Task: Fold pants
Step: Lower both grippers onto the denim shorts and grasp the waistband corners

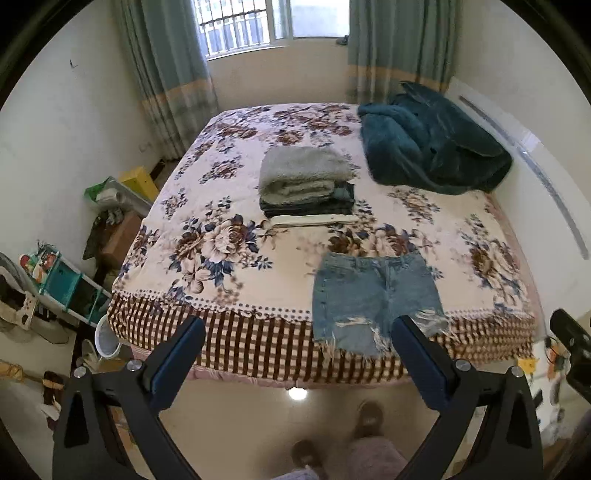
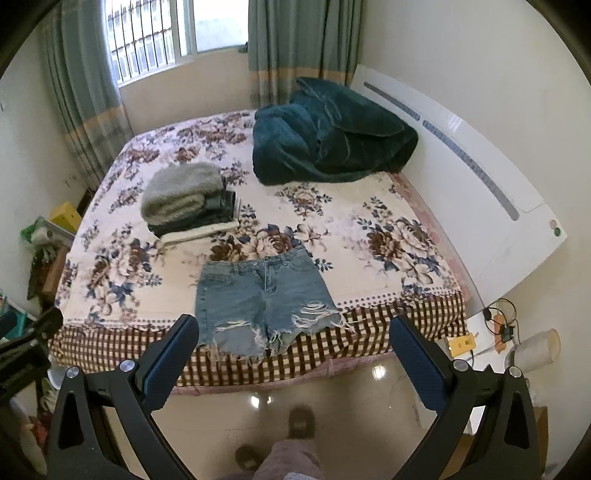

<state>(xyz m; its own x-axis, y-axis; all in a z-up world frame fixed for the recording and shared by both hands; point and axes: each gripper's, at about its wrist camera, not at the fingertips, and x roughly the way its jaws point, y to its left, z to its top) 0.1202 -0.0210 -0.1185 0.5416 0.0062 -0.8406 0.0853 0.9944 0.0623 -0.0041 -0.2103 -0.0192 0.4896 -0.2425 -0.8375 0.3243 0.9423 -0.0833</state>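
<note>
A: Where are the shorts (image 1: 373, 295)?

B: Spread flat on the bed (image 1: 229, 266), waistband toward the window, frayed hems at the near edge and partly over the checked border. In the left wrist view they lie at about 1 o'clock from the left tool (image 1: 297, 330); in the right wrist view they sit at about 11 o'clock from the right tool (image 2: 294, 328).

A: Is either tool holding them?

B: No. Both tools are spread wide with nothing between the fingers. Both hang above the floor (image 2: 332, 391), short of the bed. In the left view the right finger (image 1: 417, 350) overlaps one frayed hem in the picture, but I cannot tell if it touches.

A: What lies around the shorts?

B: Beyond the waistband, at 12 o'clock in the left view, a stack of folded clothes (image 1: 306, 188) with a grey fleece on top. Farther off at 1 o'clock, a bunched teal blanket (image 1: 432, 147) lies against the white headboard (image 2: 461, 177).

A: And past the bed?

B: Grey-green curtains (image 1: 173, 74) frame a barred window (image 1: 236, 26). In the right view a small stand with cables (image 2: 498, 325) sits at 3 o'clock, beside the bed.
</note>
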